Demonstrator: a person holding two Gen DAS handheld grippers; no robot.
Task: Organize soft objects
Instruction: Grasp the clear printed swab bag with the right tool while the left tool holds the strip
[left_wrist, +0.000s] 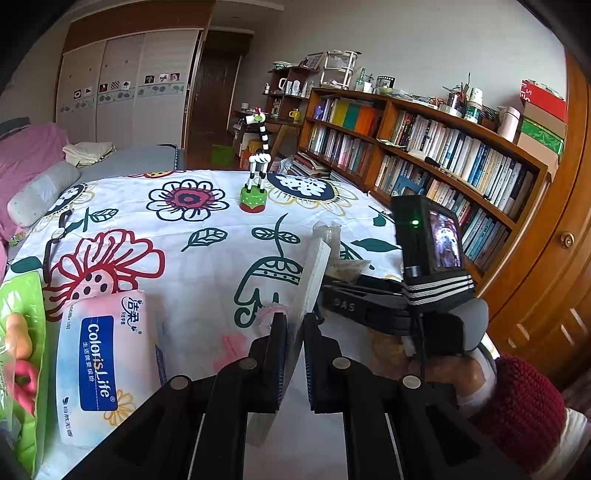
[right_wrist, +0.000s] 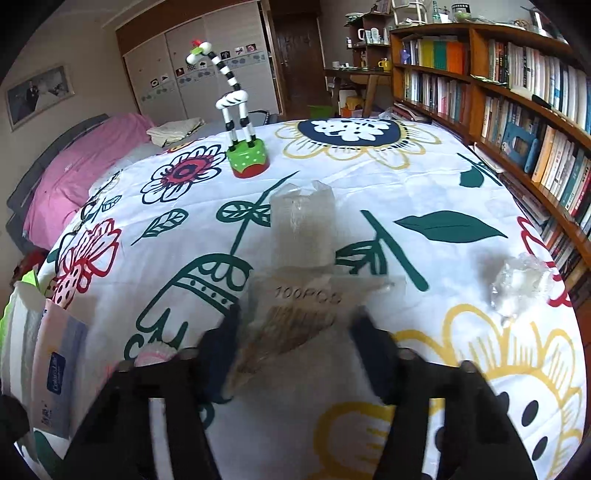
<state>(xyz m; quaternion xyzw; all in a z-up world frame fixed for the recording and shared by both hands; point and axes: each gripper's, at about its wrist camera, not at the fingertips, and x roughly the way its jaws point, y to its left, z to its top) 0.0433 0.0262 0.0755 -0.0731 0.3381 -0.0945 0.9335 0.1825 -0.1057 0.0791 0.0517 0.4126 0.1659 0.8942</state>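
Observation:
My left gripper (left_wrist: 294, 325) is shut on a thin white pad in a clear plastic sleeve (left_wrist: 314, 273) and holds it on edge above the floral cloth. My right gripper (right_wrist: 295, 328) is open, its blurred fingers (right_wrist: 221, 350) either side of a clear bag marked "100PCS" (right_wrist: 303, 295) with brownish contents, which lies on the cloth; the right gripper body also shows in the left wrist view (left_wrist: 428, 258). A pink and white tissue pack (left_wrist: 99, 362) lies at the left. A small pink frilly item (left_wrist: 269, 314) lies by the left fingers.
A zebra push toy on a green base (left_wrist: 255, 184) stands mid-table. A crumpled clear wrapper (right_wrist: 521, 284) lies at right. A green packet (left_wrist: 22, 362) is at far left. A watch (left_wrist: 59, 232) lies on the cloth. Bookshelves (left_wrist: 443, 158) run along the right; a bed is behind.

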